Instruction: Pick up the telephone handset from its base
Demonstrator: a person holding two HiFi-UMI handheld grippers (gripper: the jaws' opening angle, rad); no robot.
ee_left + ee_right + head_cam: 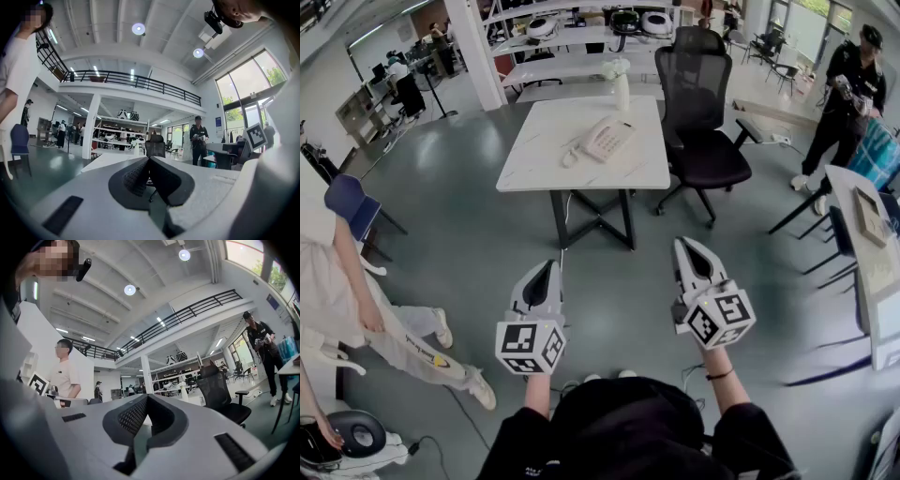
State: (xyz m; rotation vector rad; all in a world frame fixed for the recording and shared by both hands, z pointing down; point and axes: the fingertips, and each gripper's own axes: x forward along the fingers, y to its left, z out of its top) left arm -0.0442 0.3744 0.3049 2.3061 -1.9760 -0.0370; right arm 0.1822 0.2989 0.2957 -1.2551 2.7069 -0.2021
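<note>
Telephone (611, 138): pale, lay near the middle of a white desk (534, 164), at 12 o'clock from both grippers and well apart from them.
Handset (594, 142): rested along the left side of the base, as far as could be made out at that size, with the cord (571, 156) at 8 o'clock of the base.
Left gripper (550, 267): held level above the grey floor (469, 244), jaws pressed together, nothing between them.
Right gripper (685, 247): held level at 3 o'clock of the left one, jaws likewise closed on nothing.
White bottle (622, 91): stood upright at the desk's far edge, at 12 o'clock of the telephone.
Black office chair (703, 112): stood just beside the desk, at 3 o'clock of it.
Person in black (847, 94): stood at 2 o'clock of the desk.
Person in light clothes (356, 300): seen at 9 o'clock of the grippers.
</note>
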